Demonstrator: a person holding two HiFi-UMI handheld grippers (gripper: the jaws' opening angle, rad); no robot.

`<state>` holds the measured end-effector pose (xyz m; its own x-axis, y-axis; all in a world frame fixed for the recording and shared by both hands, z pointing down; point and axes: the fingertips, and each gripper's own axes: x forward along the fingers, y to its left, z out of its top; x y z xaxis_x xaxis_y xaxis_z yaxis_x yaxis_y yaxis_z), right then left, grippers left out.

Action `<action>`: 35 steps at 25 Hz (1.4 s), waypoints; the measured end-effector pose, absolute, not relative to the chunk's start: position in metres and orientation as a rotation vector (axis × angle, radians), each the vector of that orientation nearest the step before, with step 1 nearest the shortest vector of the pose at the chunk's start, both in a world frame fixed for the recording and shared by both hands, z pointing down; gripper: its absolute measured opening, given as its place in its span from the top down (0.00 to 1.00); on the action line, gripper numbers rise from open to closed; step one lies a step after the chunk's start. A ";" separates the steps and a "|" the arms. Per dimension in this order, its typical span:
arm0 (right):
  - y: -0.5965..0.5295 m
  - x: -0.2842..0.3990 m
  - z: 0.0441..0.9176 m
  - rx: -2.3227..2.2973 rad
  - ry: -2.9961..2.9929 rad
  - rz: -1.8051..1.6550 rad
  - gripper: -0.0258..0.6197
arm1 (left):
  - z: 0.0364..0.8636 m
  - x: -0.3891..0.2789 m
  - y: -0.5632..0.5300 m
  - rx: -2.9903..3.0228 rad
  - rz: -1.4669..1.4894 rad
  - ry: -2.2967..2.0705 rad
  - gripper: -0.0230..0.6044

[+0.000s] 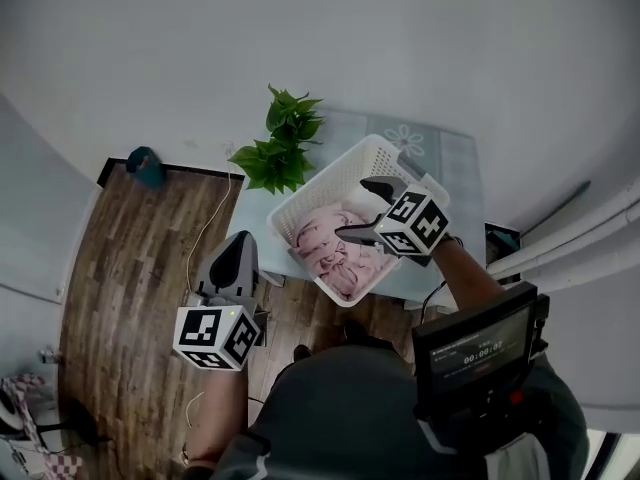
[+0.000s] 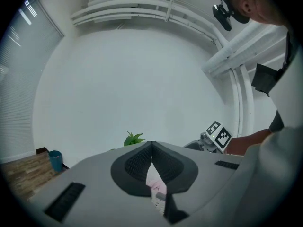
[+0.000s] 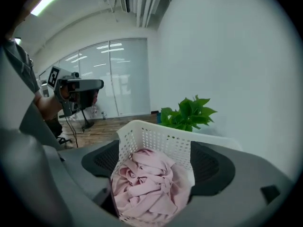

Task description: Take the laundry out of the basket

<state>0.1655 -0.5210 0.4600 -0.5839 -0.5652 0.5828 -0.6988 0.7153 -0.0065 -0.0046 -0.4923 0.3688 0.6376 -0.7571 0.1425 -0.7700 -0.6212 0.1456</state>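
A white perforated basket [image 1: 325,193] stands on a pale table [image 1: 455,163] and holds a heap of pink laundry [image 1: 335,246]. My right gripper [image 1: 366,211] hovers over the basket with its jaws spread wide and pointing down into it. In the right gripper view the basket [image 3: 156,130] and the pink laundry [image 3: 149,183] sit between the right gripper's [image 3: 156,163] open pads, untouched by either. My left gripper [image 1: 240,243] hangs left of the table over the wood floor. Its jaws [image 2: 152,150] meet at the tips with nothing between them.
A green potted plant [image 1: 282,140] stands at the basket's far left corner, close to the white wall. A teal bin [image 1: 146,166] sits on the wood floor by the wall. A cable [image 1: 205,230] trails over the floor beside the table. A screen [image 1: 478,350] hangs at the person's chest.
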 end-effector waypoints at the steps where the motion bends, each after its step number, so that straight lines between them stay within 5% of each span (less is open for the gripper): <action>1: -0.526 0.167 0.470 0.921 -2.354 0.332 0.26 | 0.372 -0.003 -0.494 2.656 0.107 -1.275 0.96; 35: -0.515 0.111 0.691 -0.023 -2.045 0.444 0.19 | 0.455 -0.049 -0.484 2.311 0.295 -1.596 0.96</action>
<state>0.1107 -0.5148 0.6909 -0.4987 0.1998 0.8434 -0.1678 0.9324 -0.3201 -0.0485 -0.4837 0.4547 0.3555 -0.8693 0.3433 -0.9346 -0.3268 0.1405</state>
